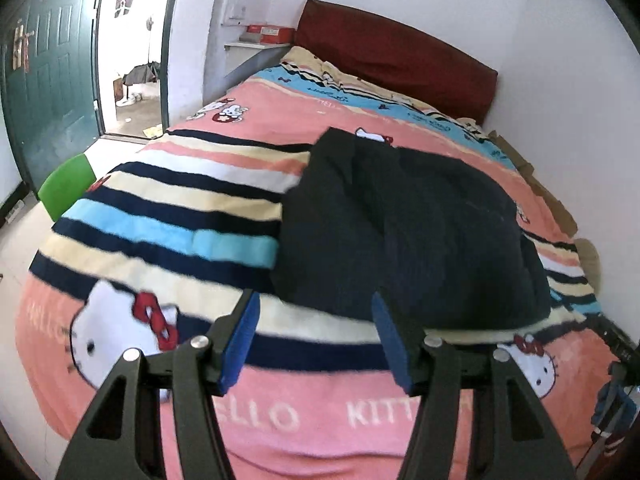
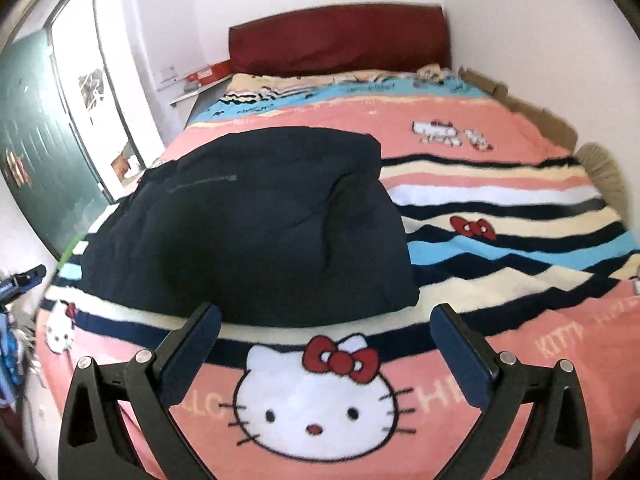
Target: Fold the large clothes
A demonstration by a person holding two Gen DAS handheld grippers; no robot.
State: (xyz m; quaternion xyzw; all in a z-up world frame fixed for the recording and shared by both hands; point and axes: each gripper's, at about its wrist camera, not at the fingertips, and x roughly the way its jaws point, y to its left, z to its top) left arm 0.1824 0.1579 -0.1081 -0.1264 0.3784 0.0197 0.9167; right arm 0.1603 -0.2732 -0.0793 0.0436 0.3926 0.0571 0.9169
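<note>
Dark navy fabric garment (image 1: 404,224), folded into a thick, rumpled bundle, lies on the pink striped fleece blanket (image 1: 160,208) that covers the bed in front of you. Seen from your left wrist camera, the bundle sits just past the fingertips and a little to the right; from your right wrist camera it sits ahead and to the left (image 2: 248,224), with one corner dipping close to the left finger.

Your left gripper (image 1: 316,312) has its blue-padded fingers (image 1: 242,344) spread apart with nothing between them, hovering above the cream and navy stripes near the bundle's front edge. Your right gripper (image 2: 326,320) has its dark fingers (image 2: 192,356) spread even wider, also holding nothing, above a large white cartoon cat face with a red bow (image 2: 316,396) printed on the blanket. Neither gripper touches the garment.

At the far end of the bed stands a dark red padded headboard (image 1: 396,60) against the white wall. To the left you can see a dark green panelled door (image 1: 48,80) standing open, and a bright green chair back (image 1: 64,190) beside the bed's edge.
</note>
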